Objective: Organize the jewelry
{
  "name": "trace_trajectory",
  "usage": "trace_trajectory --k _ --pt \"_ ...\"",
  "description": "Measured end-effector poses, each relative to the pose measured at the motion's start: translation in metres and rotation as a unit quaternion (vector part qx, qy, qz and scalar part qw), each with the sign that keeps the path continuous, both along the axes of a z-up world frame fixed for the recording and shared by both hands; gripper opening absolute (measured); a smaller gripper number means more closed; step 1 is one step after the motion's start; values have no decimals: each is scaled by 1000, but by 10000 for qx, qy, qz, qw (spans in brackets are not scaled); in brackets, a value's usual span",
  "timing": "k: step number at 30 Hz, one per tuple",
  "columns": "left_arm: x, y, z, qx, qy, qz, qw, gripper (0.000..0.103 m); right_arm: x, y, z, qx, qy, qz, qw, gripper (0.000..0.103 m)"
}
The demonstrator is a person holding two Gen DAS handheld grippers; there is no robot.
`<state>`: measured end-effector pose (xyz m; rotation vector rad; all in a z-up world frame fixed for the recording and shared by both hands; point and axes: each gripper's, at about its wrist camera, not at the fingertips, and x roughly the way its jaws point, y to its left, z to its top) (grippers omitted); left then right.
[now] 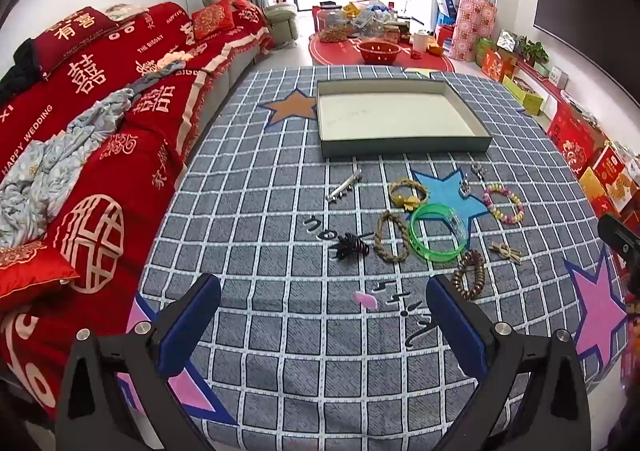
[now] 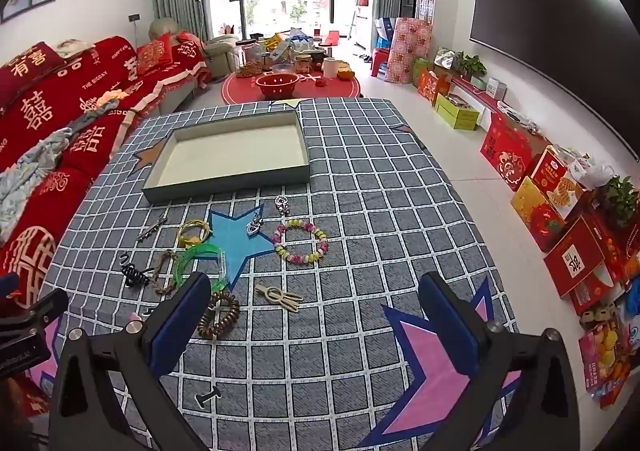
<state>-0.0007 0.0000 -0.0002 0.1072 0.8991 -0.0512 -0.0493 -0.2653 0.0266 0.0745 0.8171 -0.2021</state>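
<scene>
Both claws, left claw and right claw, are hovering apart, empty; the green bangle, seeming light, stiff, slippery, is best pinched across its rim.

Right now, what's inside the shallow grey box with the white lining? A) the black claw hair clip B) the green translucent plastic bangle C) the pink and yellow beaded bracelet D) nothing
D: the shallow grey box shows only bare white lining, and all the jewelry lies on the checked tablecloth in front of it.
</scene>
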Motion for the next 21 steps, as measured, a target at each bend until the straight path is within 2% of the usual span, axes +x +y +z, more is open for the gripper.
trace_trajectory --k 3,4,7,12,21 --pt "-6 -1 1 -28 -3 -100 9999 103 1 1 -2 -45 53 16 10000 103" --pt "-3 -1 -4 -29 163 -96 9998 103 1 1 -2 -41 58 18 10000 103" --pt "-14 -7 -5 68 -50 -74 9999 103 1 0 -1 -31 9 -13 10000 103" --pt "-7 2 -2 -164 19 -68 9998 103 -7 6 3 -43 -118 91 9999 103" --pt "-12 2 0 -187 -120 -125 9997 103 -9 11 4 -70 -178 174 9997 103"
